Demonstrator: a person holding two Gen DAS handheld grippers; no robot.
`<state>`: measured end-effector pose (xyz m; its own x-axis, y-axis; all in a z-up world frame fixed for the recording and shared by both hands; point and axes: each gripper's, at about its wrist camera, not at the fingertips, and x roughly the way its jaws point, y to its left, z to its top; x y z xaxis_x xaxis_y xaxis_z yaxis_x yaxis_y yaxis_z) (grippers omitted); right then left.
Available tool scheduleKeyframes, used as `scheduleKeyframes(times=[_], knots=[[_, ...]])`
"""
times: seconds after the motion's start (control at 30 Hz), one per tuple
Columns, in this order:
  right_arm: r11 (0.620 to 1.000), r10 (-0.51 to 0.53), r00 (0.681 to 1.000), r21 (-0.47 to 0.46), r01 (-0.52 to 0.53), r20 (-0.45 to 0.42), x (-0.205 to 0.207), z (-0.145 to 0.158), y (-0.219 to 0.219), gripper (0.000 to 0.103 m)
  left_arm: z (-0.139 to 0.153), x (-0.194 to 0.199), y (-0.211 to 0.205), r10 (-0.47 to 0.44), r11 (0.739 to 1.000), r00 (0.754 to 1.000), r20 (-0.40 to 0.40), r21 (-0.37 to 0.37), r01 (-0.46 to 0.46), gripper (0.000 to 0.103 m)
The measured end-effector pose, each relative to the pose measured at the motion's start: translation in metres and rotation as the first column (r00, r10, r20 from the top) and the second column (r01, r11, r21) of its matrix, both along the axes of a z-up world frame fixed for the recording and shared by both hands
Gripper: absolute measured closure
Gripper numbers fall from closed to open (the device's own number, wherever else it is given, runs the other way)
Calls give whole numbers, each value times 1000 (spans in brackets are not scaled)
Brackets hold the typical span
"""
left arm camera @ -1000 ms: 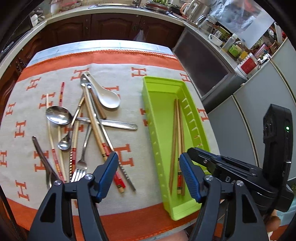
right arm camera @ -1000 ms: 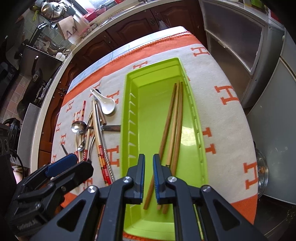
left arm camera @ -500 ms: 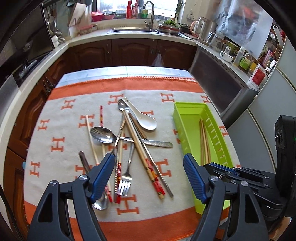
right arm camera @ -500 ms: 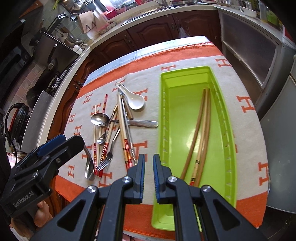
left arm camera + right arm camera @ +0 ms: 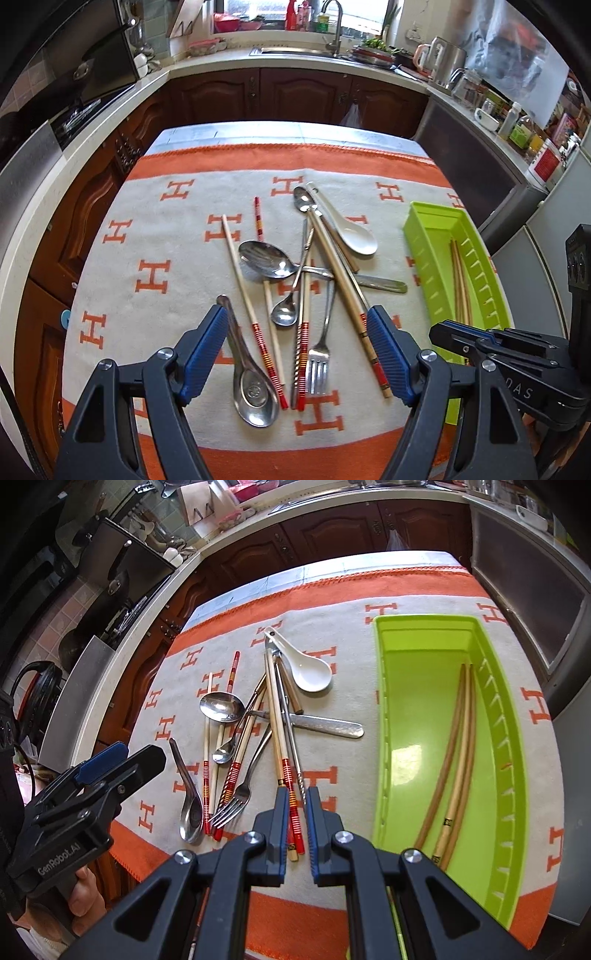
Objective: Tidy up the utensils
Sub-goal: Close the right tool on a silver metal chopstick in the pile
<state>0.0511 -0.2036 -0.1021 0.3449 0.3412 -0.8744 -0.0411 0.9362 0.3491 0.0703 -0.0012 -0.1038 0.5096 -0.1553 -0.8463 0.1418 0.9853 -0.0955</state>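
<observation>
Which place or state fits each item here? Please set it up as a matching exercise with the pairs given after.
Things:
1. white ceramic spoon
2. plain wooden chopsticks
3. fork
4. left gripper

Places or states:
A. lying inside the green tray
B. open wide above the utensil pile
C. at the far end of the pile, bowl toward the tray
D. tines toward the near edge of the cloth

Pairs: 1-C, 2-A, 3-D, 4-B

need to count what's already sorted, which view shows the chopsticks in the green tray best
The right wrist view: the chopsticks lie nearly full length inside the green tray. The left wrist view shows them small at the edge, lower ends hidden behind the right gripper.
</observation>
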Motion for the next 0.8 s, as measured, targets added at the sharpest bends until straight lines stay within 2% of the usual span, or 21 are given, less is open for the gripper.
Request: scheduleKeyframes(times=[0.2, 0.53, 0.8], knots=[[998, 42, 999, -37, -43, -20, 19, -18, 17, 94, -17, 8, 10, 9, 1000, 1000, -30, -5, -9, 27], [972, 151, 986, -169, -162, -76, 44, -55, 47, 94, -35, 22, 12, -4, 1000, 998, -59, -20, 3, 27], [960, 176, 980, -206, -192, -96, 47, -62, 49, 94, -41, 29, 8, -13, 999, 997, -72, -30, 11, 27]])
